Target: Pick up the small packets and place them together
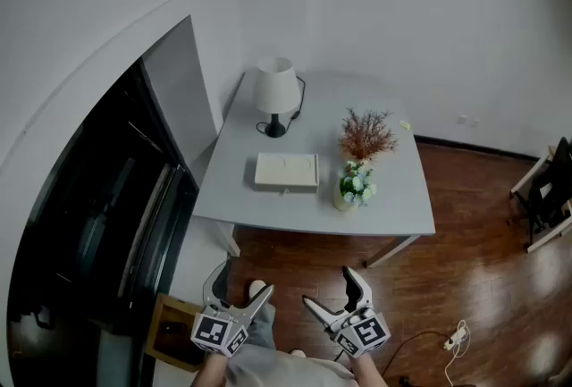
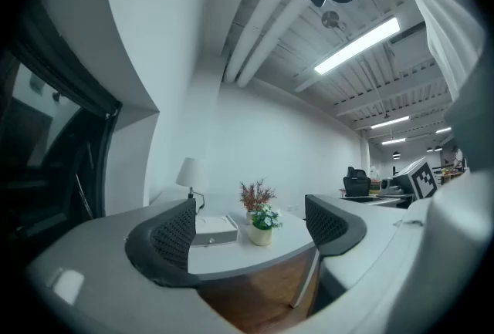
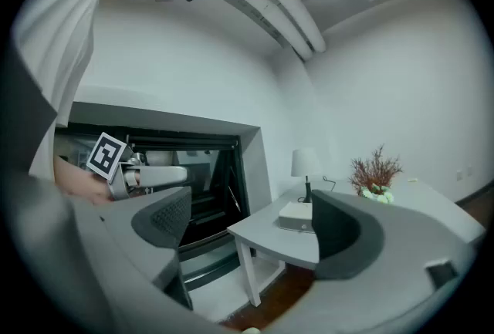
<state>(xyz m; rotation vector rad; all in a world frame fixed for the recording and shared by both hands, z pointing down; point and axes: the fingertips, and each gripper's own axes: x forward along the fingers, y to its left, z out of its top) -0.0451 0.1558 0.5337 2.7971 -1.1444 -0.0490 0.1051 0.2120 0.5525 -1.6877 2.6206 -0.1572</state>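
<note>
A person is standing back from a grey table point(image 1: 295, 208), holding the left gripper point(image 1: 243, 280) and right gripper point(image 1: 327, 285) low by the body. Both have their jaws spread wide around nothing, likely readying for an approach. A lamp point(image 1: 275, 90), white box point(image 1: 286, 171), dried plant point(image 1: 365, 135) and flower pot point(image 1: 355, 187) are sitting there. No packets are plainly showing; a pale scrap point(image 1: 405, 124) at the far edge may be one.
</note>
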